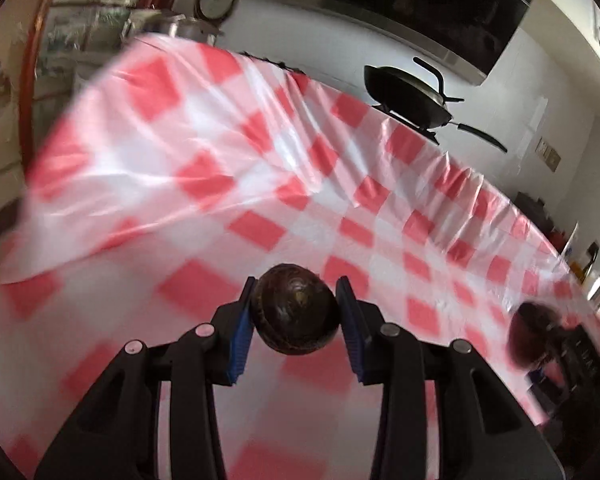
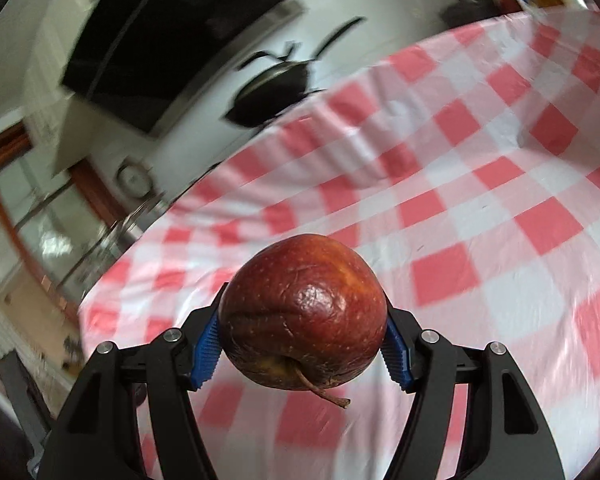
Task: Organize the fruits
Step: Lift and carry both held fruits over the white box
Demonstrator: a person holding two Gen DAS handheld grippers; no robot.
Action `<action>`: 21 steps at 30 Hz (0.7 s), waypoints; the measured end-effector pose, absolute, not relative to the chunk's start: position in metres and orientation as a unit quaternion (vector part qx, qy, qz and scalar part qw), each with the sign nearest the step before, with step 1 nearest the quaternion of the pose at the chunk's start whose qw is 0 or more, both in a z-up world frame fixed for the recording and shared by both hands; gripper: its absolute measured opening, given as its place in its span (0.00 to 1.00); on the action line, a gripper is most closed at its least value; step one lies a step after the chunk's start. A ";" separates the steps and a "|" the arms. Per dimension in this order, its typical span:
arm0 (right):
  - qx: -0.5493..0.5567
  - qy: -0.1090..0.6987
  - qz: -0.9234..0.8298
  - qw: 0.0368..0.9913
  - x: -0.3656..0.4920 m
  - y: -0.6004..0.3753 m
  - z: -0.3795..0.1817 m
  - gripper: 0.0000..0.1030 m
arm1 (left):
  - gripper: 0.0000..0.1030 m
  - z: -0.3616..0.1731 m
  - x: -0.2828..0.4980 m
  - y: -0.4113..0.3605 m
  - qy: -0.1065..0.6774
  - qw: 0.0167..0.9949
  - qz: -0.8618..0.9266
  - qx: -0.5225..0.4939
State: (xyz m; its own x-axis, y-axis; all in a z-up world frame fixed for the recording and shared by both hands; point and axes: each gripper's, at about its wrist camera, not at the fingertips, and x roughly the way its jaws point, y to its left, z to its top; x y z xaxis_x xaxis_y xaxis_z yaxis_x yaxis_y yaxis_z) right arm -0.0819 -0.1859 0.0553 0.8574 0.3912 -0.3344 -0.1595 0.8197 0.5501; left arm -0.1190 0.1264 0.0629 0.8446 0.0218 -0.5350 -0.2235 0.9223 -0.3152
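My left gripper (image 1: 296, 312) is shut on a dark brown round fruit (image 1: 295, 309) and holds it above the red-and-white checked tablecloth (image 1: 220, 160). My right gripper (image 2: 304, 320) is shut on a wrinkled red apple (image 2: 304, 312) with its stem pointing toward the camera, also held above the cloth (image 2: 480, 200). The right gripper and its apple show blurred at the right edge of the left wrist view (image 1: 536, 332).
A black pan (image 1: 408, 96) sits on a stove behind the table's far edge, also in the right wrist view (image 2: 276, 80). A dark range hood (image 2: 172, 36) hangs above. A metal pot (image 1: 188, 26) stands past the far left corner.
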 end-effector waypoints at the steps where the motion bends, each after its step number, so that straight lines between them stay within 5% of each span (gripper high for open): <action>1: 0.248 0.223 0.160 0.929 -0.092 -0.177 0.058 0.63 | 0.39 0.066 -0.132 0.131 0.269 0.944 0.069 -0.175; 19: 0.089 0.262 0.310 0.909 -0.192 -0.053 0.060 0.64 | 0.40 0.046 -0.234 0.214 0.316 0.933 0.091 -0.148; 20: 0.098 0.271 0.305 0.908 -0.189 -0.054 0.058 0.64 | 0.41 0.041 -0.235 0.217 0.291 0.941 0.103 -0.141; 21: 0.104 0.275 0.299 0.908 -0.187 -0.057 0.057 0.64 | 0.57 0.032 -0.235 0.219 0.283 0.943 0.124 -0.122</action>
State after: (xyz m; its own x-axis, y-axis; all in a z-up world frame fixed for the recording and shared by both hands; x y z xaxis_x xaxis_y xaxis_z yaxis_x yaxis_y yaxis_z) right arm -0.1872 -0.0568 0.0567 0.6695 0.5999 -0.4381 -0.4858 0.7997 0.3528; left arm -0.2347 0.2187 0.0317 0.8087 0.1659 -0.5644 -0.3037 0.9394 -0.1591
